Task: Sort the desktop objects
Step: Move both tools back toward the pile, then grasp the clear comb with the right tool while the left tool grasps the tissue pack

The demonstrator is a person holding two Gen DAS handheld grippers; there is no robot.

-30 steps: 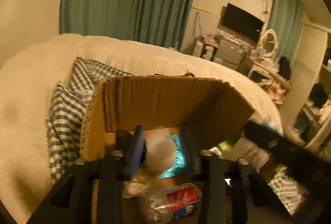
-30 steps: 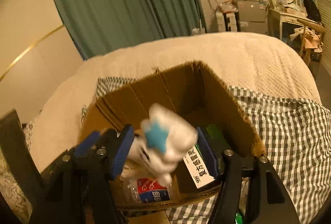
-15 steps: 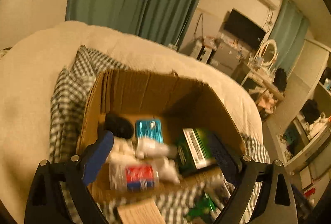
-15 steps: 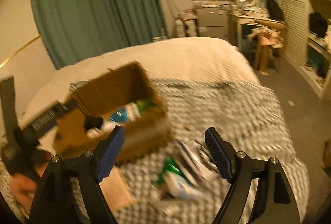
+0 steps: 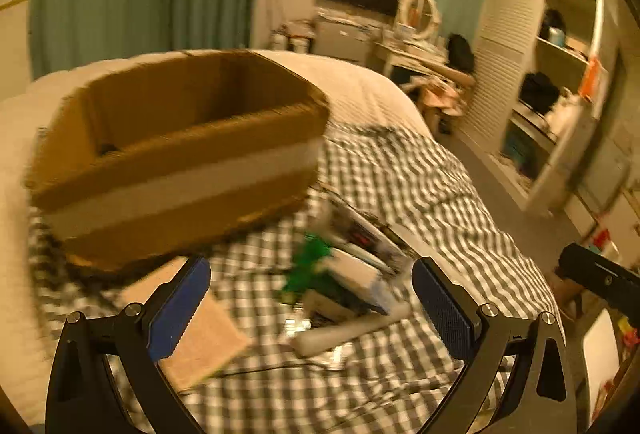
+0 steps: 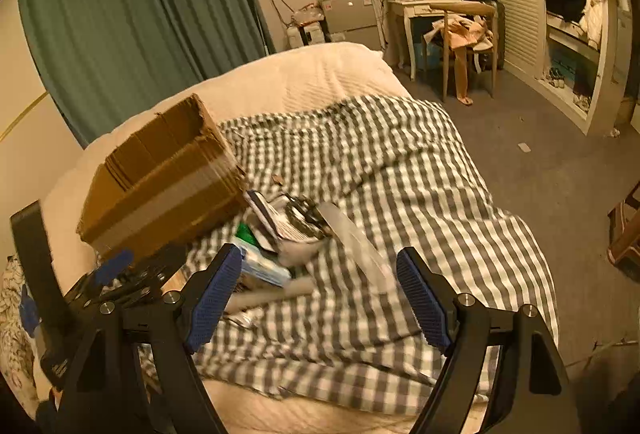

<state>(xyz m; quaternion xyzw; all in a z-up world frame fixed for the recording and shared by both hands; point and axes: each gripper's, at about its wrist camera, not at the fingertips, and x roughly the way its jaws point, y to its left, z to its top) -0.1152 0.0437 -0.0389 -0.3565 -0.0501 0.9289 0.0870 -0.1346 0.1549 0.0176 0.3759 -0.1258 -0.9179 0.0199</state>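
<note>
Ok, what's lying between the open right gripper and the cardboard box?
A heap of loose items on the checked cloth, between the right gripper and the cardboard box; right wrist view.

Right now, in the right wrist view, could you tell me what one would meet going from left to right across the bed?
Left gripper → cardboard box → pile of loose items → bare stretch of checked blanket.
</note>
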